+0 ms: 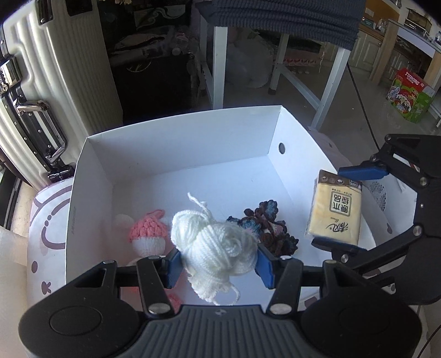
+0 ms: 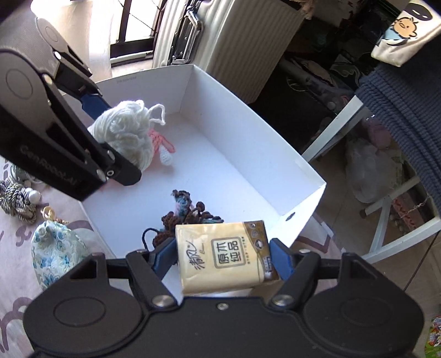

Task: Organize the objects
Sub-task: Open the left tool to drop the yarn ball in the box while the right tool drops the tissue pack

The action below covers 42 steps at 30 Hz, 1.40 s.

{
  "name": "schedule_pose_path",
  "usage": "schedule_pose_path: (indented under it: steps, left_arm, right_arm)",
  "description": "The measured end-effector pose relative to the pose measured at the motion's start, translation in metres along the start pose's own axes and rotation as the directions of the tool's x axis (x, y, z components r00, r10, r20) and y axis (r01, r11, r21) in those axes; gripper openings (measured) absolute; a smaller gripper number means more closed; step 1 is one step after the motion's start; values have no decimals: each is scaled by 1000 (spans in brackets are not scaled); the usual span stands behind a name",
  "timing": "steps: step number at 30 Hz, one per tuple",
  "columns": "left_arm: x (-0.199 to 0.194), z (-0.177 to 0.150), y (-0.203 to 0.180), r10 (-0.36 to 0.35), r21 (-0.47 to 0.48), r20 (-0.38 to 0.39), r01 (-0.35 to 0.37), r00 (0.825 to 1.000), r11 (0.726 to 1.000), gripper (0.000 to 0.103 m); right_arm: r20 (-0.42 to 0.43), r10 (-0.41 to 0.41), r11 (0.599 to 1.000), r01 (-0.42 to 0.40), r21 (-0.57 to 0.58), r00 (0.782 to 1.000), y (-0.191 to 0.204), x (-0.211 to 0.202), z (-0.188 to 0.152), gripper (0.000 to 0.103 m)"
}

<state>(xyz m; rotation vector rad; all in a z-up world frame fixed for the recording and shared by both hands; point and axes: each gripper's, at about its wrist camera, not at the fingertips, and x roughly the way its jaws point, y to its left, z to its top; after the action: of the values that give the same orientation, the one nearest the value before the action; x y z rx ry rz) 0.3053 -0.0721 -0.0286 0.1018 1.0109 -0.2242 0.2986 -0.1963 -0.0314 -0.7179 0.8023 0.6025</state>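
Grippers carry items over a white cardboard box (image 1: 176, 143).
Left gripper (image 1: 217, 264) clamps a soft, light white yarn skein (image 1: 217, 247) at its middle; right gripper (image 2: 223, 256) clamps a squashy tissue pack (image 2: 223, 253) by its sides.

Ribbed cream suitcase (image 1: 55, 91), white-legged table (image 1: 278, 63), sunlit window (image 2: 132, 24), grey floor (image 1: 344, 91)

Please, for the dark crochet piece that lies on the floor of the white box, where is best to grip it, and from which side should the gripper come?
Probably from straight above. The dark crochet piece lies flat and loose on the floor of the white box, with walls blocking a side approach. Grip its bunched, raised middle, where the folds give the pads bulk; the thin stray loop at its edge would likely slip out.
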Motion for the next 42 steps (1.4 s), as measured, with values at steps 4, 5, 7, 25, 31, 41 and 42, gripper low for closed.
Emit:
schedule_pose_path:
  steps: [4,5,7,25,31,41,42]
  left_arm:
    - [4,1,2,-6,-9,-9,6,1000,1000,55]
    - [5,1,2,-8,-10,-11,8,1000,1000,55]
    - [6,2,2,-12,-12,-18,12,1000,1000,56]
    - [9,-2,-2,-10,15,-67,11,998,1000,73]
    - [6,-3,0,-10,17,-64,11,998,1000,73]
    - [-9,-5,6,-8,8,-37,8,999,1000,73]
    - [-12,-5,7,-8,5,-32,8,999,1000,73]
  right_arm:
    - [-15,12,1000,-12,-27,1000,0,0,1,74]
    - [-17,15,999,-15,-35,1000,1,0,2,74]
    - [-18,21,998,-22,-53,1000,2,0,2,74]
    - [-8,52,998,-52,41,999,-5,-9,7,92]
    - [-25,55,997,-54,54,998,-4,-10,7,92]
    - [3,44,989,-44,138,999,-8,-19,9,92]
    - [7,38,986,-39,161,999,-10,-19,10,92]
